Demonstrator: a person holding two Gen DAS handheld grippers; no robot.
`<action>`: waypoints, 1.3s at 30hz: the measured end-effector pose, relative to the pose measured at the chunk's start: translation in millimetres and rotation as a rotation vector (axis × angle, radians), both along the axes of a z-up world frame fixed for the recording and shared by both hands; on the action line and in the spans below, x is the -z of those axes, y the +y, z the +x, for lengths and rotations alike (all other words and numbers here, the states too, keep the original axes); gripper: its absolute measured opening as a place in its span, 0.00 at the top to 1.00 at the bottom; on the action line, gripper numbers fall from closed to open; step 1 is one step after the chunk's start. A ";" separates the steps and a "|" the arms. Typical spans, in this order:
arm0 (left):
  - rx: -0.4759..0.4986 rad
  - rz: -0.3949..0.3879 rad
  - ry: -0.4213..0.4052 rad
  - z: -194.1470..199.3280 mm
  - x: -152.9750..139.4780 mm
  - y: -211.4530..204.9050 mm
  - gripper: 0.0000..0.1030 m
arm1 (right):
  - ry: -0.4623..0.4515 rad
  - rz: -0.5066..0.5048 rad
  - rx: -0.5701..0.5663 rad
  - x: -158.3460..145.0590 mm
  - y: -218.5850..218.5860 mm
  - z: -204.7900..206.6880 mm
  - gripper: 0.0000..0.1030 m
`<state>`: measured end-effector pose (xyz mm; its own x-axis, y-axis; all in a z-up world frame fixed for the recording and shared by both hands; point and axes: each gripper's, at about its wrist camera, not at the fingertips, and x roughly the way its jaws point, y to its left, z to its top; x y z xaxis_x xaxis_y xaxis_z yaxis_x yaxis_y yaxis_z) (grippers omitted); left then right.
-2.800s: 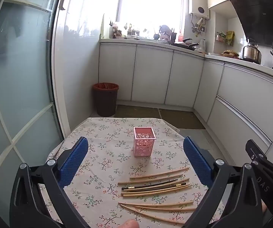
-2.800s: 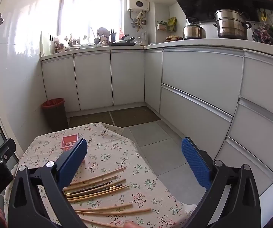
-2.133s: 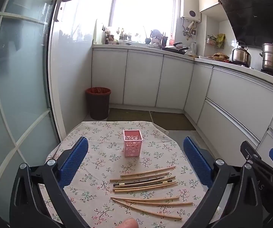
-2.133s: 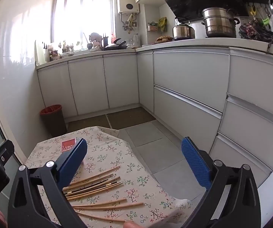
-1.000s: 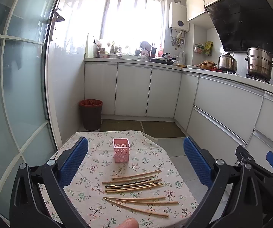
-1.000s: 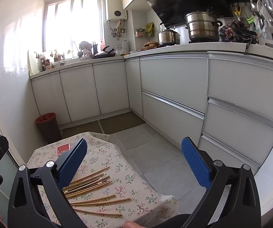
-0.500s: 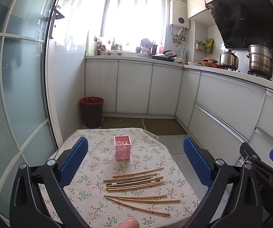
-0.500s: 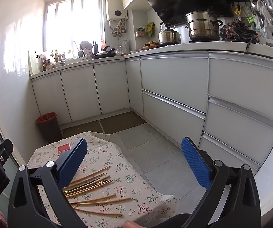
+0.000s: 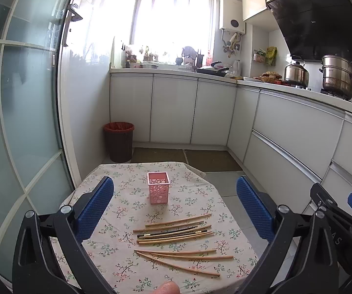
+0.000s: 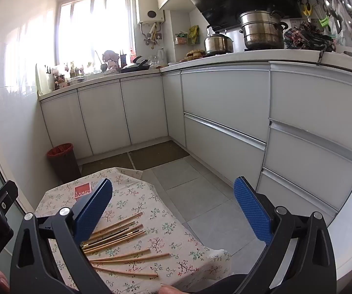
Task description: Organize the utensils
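Several wooden chopsticks (image 9: 176, 232) lie flat on the floral tablecloth (image 9: 117, 220), with one dark pair among them. A pink perforated holder (image 9: 158, 187) stands upright behind them, empty as far as I can see. My left gripper (image 9: 174, 207) is open and empty, held high above the table's near side. My right gripper (image 10: 173, 209) is open and empty, to the right of the table over its edge. In the right wrist view the chopsticks (image 10: 119, 240) show at lower left and the holder (image 10: 83, 191) is partly hidden by the left finger.
White cabinets (image 9: 173, 110) run along the back and right. A brown bin (image 9: 118, 140) stands on the floor beyond the table. A glass door (image 9: 24, 122) is at the left. Grey floor tiles (image 10: 200, 196) lie right of the table.
Both grippers have risen and drawn back from the table, so the chopsticks and holder look smaller and lower. In the last half second the left view dipped slightly. Nothing on the table moved.
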<state>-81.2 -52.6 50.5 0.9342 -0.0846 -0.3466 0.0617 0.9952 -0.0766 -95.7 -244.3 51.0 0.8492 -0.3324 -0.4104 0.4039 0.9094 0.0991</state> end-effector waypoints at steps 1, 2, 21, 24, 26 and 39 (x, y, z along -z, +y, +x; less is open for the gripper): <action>0.000 0.001 0.000 0.4 0.0 -0.3 0.07 | 0.000 0.000 0.000 0.1 0.0 0.1 0.06; -0.001 0.000 0.001 0.6 0.4 -0.4 0.07 | 0.001 0.000 0.000 0.3 0.0 0.2 0.06; 0.067 0.079 0.168 64.5 35.4 -9.2 0.07 | 0.137 0.096 -0.023 40.4 -14.4 50.7 0.06; 0.180 0.151 0.307 110.1 59.8 -21.8 0.07 | 0.214 0.198 -0.024 66.1 -31.6 74.7 0.06; 0.272 0.198 0.436 144.9 83.8 -32.5 0.07 | 0.270 0.297 -0.006 88.9 -51.5 90.8 0.06; 0.547 0.406 0.870 310.8 240.1 -131.0 0.07 | 0.488 0.753 -0.011 216.2 -123.0 151.8 0.06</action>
